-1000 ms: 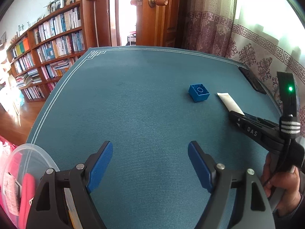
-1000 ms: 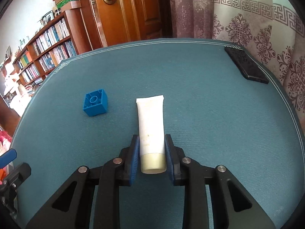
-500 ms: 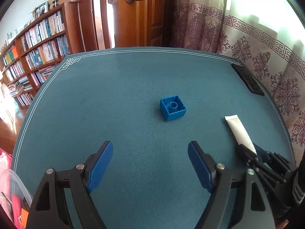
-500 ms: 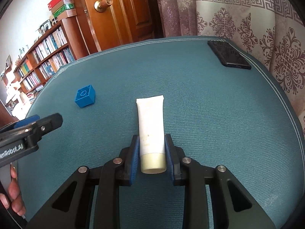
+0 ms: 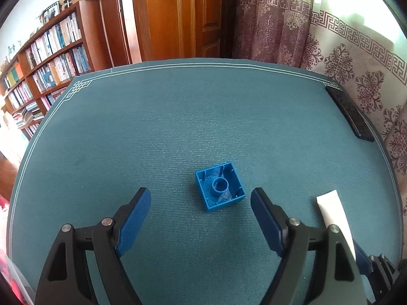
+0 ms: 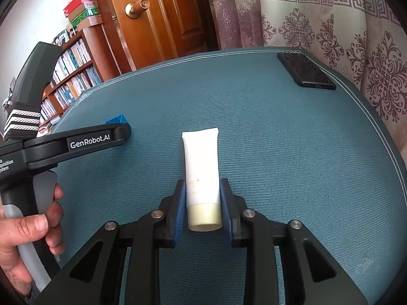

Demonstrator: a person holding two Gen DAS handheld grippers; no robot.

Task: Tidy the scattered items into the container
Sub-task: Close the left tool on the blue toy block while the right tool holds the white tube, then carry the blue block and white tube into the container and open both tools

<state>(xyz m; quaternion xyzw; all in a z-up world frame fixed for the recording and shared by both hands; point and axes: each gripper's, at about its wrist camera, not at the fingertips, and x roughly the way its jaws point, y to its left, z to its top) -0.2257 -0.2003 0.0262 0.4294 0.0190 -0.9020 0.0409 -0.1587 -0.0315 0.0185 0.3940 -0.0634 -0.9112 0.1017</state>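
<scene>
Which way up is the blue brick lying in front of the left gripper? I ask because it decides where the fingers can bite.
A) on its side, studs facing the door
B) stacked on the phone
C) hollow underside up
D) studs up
C: in the left wrist view the blue brick shows its open cavity with the round inner tube, lying flat on the table.

We see only a top corner of the blue brick (image 6: 115,121) past the left gripper (image 6: 122,133) from the right wrist, while the white tube (image 5: 335,218) disappears behind a finger (image 5: 338,259) from the left wrist (its cap end hidden), and book spines on the bookshelf (image 5: 51,58) stay unreadable.
</scene>
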